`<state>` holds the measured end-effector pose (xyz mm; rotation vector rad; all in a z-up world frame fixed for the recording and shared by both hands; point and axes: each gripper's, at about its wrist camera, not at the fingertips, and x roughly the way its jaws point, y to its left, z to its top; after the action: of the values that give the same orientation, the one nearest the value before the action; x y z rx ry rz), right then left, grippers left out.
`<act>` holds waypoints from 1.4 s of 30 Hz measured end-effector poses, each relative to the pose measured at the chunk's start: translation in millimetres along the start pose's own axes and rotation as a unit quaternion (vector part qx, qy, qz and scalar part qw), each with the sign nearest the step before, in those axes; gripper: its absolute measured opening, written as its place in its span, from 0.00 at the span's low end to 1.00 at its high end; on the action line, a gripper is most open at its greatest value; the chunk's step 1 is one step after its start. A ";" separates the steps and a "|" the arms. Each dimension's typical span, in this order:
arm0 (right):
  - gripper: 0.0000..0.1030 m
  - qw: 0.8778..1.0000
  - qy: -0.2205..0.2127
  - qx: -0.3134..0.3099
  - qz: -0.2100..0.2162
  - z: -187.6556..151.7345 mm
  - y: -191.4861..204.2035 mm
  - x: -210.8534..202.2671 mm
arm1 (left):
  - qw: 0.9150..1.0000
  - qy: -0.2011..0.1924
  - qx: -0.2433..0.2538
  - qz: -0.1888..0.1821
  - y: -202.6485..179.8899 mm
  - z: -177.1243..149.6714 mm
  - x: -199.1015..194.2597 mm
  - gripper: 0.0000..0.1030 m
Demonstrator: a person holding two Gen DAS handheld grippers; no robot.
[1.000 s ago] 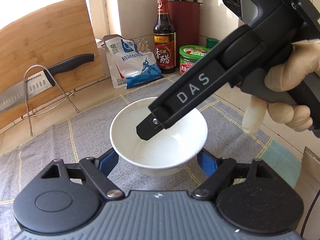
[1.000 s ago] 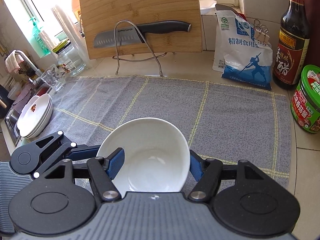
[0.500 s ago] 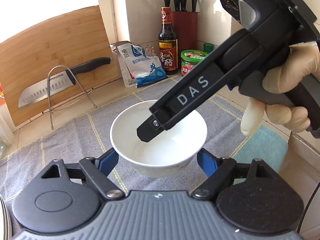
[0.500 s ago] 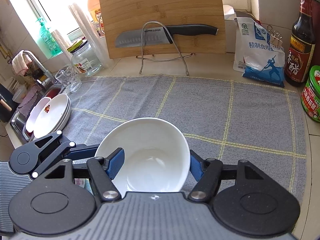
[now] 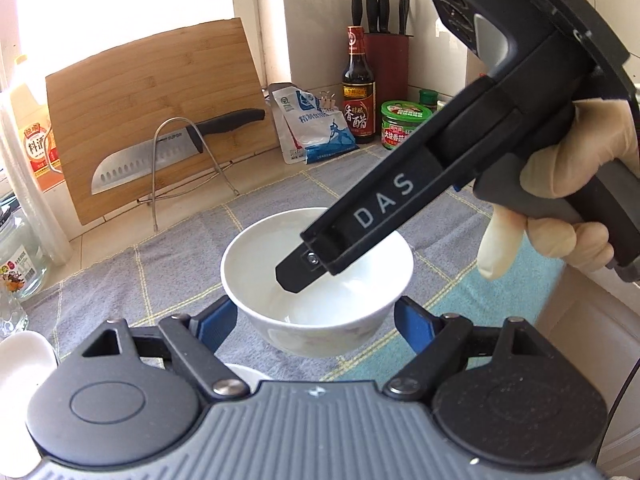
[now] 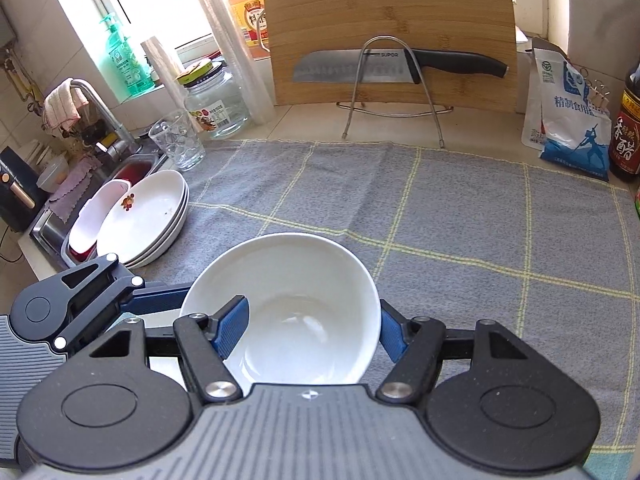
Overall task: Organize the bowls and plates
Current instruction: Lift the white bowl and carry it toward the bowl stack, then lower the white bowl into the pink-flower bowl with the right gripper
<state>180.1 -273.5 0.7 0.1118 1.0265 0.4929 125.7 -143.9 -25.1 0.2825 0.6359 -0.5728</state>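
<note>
A white bowl [image 5: 320, 264] hangs above the grey checked cloth [image 5: 168, 276], held by both grippers. My left gripper [image 5: 314, 320] is shut on it, one blue pad against each outer side. My right gripper [image 6: 310, 332] is shut on the bowl's [image 6: 288, 280] wall, its left finger [image 6: 234, 326] inside the bowl and its right finger outside. In the left wrist view that inner finger [image 5: 304, 272] reaches down into the bowl from the upper right, held by a gloved hand [image 5: 568, 184]. A stack of white plates [image 6: 140, 216] lies at the cloth's left edge by the sink.
A bamboo cutting board [image 6: 392, 28] with a knife [image 6: 396, 66] on a wire stand leans at the back. A drinking glass [image 6: 176, 146], a jar [image 6: 216, 106] and a faucet [image 6: 96, 108] stand at the left. A salt bag [image 6: 568, 120], a vinegar bottle [image 5: 358, 92] and a knife block [image 5: 386, 52] stand at the right.
Both grippers have carried the bowl leftward over the cloth and slightly up. The plate stack, glass and sink have come closer; the bottle and bag have slid off to the right.
</note>
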 end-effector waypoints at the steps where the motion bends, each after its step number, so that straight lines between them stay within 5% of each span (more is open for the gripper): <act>1: 0.71 1.000 0.000 0.000 0.001 -0.5 6.4 1.6 | 1.000 0.000 0.000 0.001 2.6 -2.0 -2.7 0.83; 17: 0.71 1.000 0.009 -0.023 0.019 1.7 75.5 26.5 | 1.000 0.006 -0.022 0.015 45.1 -41.8 -45.5 0.83; 42: 0.71 0.999 0.036 -0.025 0.028 -14.0 93.2 45.6 | 0.998 0.045 -0.036 0.001 50.2 -67.8 -45.9 0.83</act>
<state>155.7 -172.7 -13.4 0.0790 1.0839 0.5755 92.3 -56.0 -44.9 0.2422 0.7424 -0.5369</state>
